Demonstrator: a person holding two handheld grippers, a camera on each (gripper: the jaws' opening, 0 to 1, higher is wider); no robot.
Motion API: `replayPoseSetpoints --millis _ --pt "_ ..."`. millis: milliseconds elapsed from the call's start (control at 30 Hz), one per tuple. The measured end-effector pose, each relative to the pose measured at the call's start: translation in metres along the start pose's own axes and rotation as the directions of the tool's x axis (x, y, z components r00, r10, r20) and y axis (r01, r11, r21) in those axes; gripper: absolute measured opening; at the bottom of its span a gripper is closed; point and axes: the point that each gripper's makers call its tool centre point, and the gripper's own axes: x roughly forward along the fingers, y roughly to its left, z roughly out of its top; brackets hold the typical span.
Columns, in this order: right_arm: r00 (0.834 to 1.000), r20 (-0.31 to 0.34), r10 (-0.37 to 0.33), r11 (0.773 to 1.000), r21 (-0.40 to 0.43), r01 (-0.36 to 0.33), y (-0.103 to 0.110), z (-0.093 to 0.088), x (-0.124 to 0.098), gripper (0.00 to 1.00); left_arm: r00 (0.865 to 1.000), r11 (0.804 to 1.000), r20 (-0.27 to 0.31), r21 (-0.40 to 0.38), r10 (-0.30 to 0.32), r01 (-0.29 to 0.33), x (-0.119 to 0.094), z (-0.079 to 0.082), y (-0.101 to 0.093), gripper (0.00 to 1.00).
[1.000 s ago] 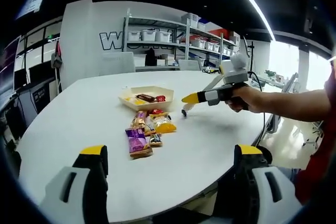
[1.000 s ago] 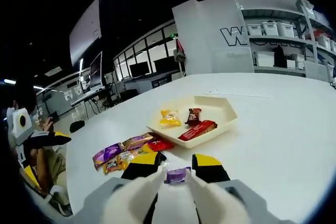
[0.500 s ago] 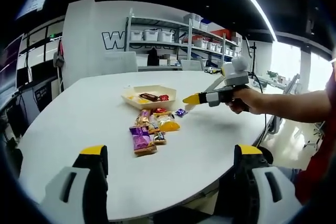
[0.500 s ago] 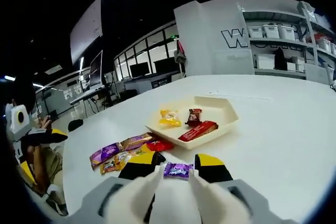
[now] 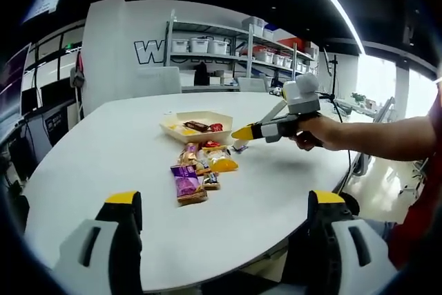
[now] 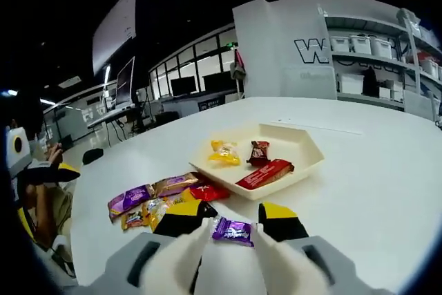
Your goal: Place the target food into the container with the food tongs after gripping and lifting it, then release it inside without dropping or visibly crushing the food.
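White round table [image 6: 373,170] spreads under both my cameras, storage shelves [image 5: 228,50] behind it. I see the purple wrapped candy [image 6: 232,231] pinched between my right gripper's [image 6: 232,229] tongs, lifted off the tabletop, short of the cream tray [image 6: 304,160]. That tray holds yellow, brown and red snacks. More wrapped snacks [image 6: 155,198] lie just beside it. My left gripper [image 5: 224,208] has its jaws wide apart, holding nothing.

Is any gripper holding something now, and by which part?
The right gripper holds a purple candy, pinched at its two ends between the jaws. The left gripper is open and holds nothing.
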Motion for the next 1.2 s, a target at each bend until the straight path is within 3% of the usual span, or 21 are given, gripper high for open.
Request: replayPoseSetpoints --millis 233,533,633,900,1200 --pt "1.000 -0.023 0.007 0.994 -0.106 -0.009 0.005 -0.008 0.002 0.26 1.000 1.000 -0.006 -0.002 -0.003 0.003 0.003 -0.002 0.000 0.97" --pt "1.000 -0.015 0.007 0.998 -0.057 -0.008 -0.001 -0.008 -0.001 0.21 1.000 1.000 -0.013 0.005 -0.009 0.009 0.004 -0.003 -0.003 0.97" --pt "1.000 -0.013 0.009 0.998 0.056 -0.008 -0.002 -0.006 -0.002 0.19 1.000 1.000 -0.013 0.009 -0.008 0.008 0.004 -0.003 -0.003 0.97" --pt "0.999 0.038 -0.003 0.997 0.076 0.000 -0.010 0.008 -0.011 0.19 1.000 1.000 -0.015 0.011 0.002 -0.002 0.002 -0.003 0.000 0.97" --pt "0.999 0.043 -0.009 0.997 0.083 0.006 -0.015 0.007 -0.017 0.19 1.000 1.000 -0.023 0.016 -0.006 0.006 0.004 -0.005 -0.004 0.96"
